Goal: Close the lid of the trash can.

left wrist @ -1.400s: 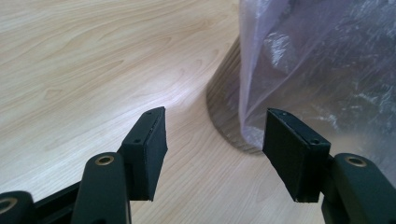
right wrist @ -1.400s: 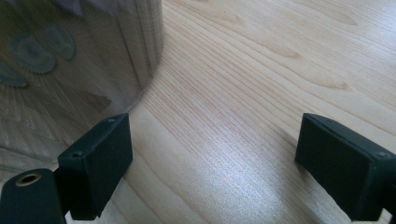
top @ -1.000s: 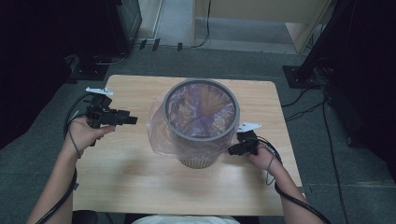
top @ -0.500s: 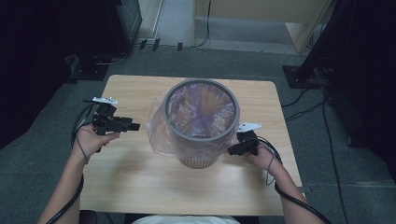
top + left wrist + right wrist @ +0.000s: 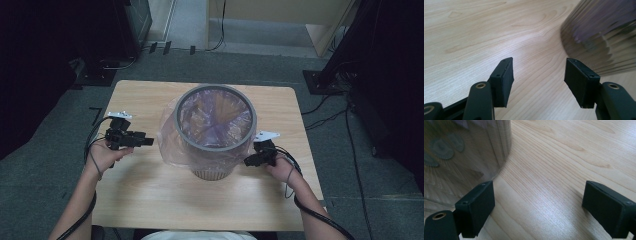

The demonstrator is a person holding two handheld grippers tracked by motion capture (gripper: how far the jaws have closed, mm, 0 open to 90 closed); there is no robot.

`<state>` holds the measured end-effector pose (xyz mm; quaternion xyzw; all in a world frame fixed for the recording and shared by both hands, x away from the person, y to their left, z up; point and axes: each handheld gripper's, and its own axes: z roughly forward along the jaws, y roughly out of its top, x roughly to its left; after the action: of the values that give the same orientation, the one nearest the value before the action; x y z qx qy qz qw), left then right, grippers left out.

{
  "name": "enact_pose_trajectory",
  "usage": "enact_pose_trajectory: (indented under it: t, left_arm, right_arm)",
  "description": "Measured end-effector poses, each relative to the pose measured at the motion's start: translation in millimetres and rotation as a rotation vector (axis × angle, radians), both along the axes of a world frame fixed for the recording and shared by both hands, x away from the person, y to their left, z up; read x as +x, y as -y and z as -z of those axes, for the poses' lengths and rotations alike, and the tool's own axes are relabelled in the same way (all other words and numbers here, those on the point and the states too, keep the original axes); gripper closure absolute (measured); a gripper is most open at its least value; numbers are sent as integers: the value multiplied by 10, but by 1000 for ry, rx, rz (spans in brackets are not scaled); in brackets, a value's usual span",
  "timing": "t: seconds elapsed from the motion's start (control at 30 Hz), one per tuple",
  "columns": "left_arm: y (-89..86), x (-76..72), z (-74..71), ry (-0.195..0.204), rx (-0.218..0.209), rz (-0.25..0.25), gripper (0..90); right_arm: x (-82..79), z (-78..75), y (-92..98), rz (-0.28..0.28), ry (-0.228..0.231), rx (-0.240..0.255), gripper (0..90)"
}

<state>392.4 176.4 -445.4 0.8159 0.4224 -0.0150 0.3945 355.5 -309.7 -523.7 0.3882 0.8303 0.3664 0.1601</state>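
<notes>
One bin (image 5: 215,135) with one bag (image 5: 170,142) — two grippers, left (image 5: 149,141) and right (image 5: 248,162), both wide, empty.

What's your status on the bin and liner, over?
Left gripper open, empty, off the bin's left side. Right gripper open, empty, close by the bin base. Bag liner draped over the rim. Nothing in the way on the table.

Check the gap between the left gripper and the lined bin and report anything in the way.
Nothing visible blocks it. Bare wood of the table lies between the left gripper and the bin, whose clear plastic liner bulges toward the open fingers. In the left gripper view, only tabletop lies between the fingers.
</notes>
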Motion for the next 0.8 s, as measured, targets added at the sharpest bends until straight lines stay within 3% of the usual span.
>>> enact_pose_trajectory:
  t: [0.2,0.33,0.43,0.8]
  left_arm:
    - [-7,3,127,1,-1,-4,388]
    - [-8,1,237,1,39,-7,381]
    - [-24,-3,302,-4,42,-15,377]
    - [19,-62,353,-16,54,-6,363]
  right_arm:
    - [-1,0,-1,0,-1,1,107]
    - [-1,0,-1,0,-2,1,107]
    - [0,0,0,-1,0,0,107]
    - [0,0,-3,1,-1,0,105]
